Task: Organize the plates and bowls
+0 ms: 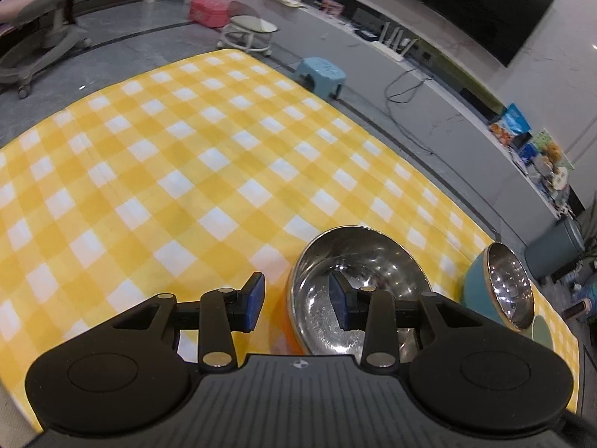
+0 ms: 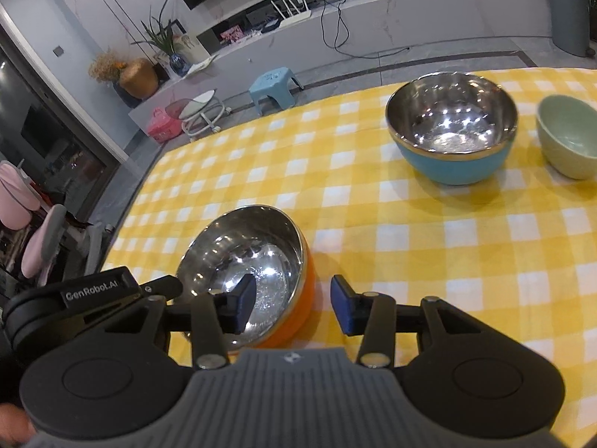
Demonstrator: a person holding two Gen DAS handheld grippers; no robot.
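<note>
An orange bowl [image 1: 358,280] with a steel inside stands on the yellow checked cloth [image 1: 168,156]. My left gripper [image 1: 298,302] straddles its left wall, one finger inside and one outside; the pads stand apart from the wall, so it is open. In the right wrist view my right gripper [image 2: 293,308] straddles the right wall of the same orange bowl [image 2: 291,321], also open, with gaps on both sides. The left gripper's black body [image 2: 93,291] shows at the bowl's left. A blue steel-lined bowl [image 2: 451,164] and a pale green bowl [image 2: 567,142] stand farther off to the right.
The blue bowl [image 1: 474,283] lies close to the table's right edge. Beyond the table's far edge are a small blue stool [image 2: 274,86], a white wheeled stool [image 1: 248,33], a grey bin [image 2: 567,11] and a low grey shelf with cables. An office chair [image 1: 41,22] stands at far left.
</note>
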